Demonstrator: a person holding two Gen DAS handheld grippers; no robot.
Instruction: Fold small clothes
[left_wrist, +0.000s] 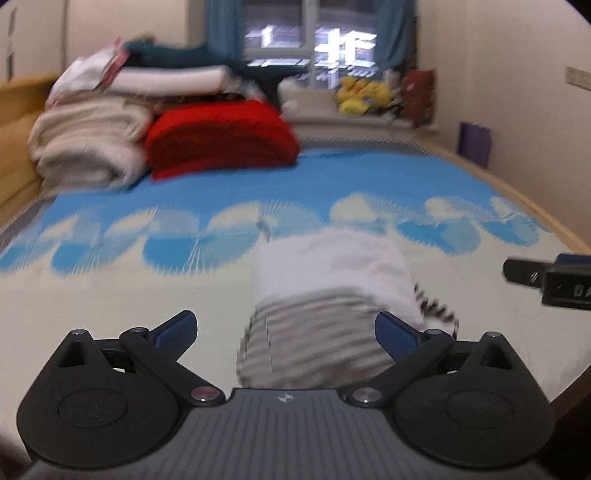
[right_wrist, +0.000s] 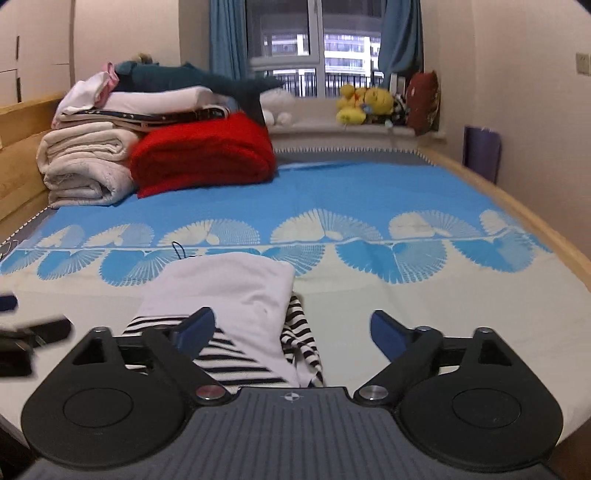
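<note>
Now both sets of fingers stand wide and empty: the left gripper (left_wrist: 286, 334) and the right gripper (right_wrist: 291, 332) hang just above a small striped top (right_wrist: 236, 354), which lies on the bed (right_wrist: 406, 306) partly folded under a white layer (right_wrist: 229, 288). One striped edge (right_wrist: 301, 343) sticks out on the right. Likely risk: a low sweep of either gripper could snag that loose edge and undo the fold.

Home bedroom, bed (right_wrist: 369, 192), folded blankets (right_wrist: 85, 166), curtained window (right_wrist: 314, 48)
</note>
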